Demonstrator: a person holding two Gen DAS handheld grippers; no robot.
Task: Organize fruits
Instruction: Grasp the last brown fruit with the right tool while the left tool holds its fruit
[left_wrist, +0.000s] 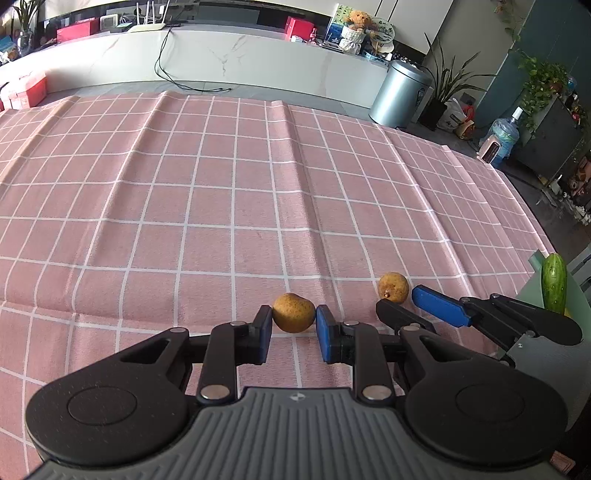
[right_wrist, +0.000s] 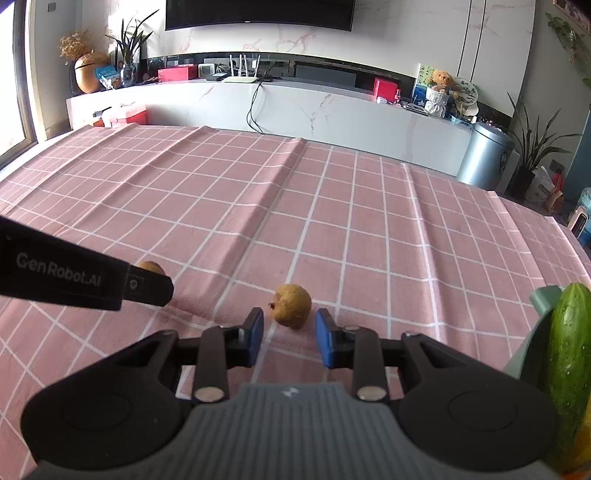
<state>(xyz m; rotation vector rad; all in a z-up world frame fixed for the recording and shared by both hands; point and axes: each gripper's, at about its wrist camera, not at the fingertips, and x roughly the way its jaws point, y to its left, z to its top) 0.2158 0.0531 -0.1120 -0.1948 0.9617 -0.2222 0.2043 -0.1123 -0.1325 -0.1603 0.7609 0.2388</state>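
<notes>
From where I sat, the job looked barely begun. Two small round yellow-brown fruits were out on the pink checked tablecloth (left_wrist: 221, 192), near each other, and neither had reached the pale green container (right_wrist: 543, 299) at the right edge of the table. A long dark green cucumber (right_wrist: 567, 354) stood propped in or against that container; I could not tell which, as its base was out of view. Something yellow-orange showed beneath it, too little to name. So, as far as I could judge, one item at most was stowed and both fruits remained to be moved.

The left gripper (left_wrist: 294, 325) was closed on the nearer yellow-brown fruit (left_wrist: 293, 312): its blue pads pressed against the fruit's two sides, as narrow as that claw gets with the fruit between them. The fruit sat low to the cloth and I could not say whether it was lifted clear.

The right gripper (right_wrist: 289, 334) held nothing. Its blue pads stood a little apart with a clear gap, and the second yellow-brown fruit (right_wrist: 292, 305) lay on the cloth just ahead of the tips, centred on the gap but not between the pads and not touched. I judged it needed to advance before closing.
</notes>
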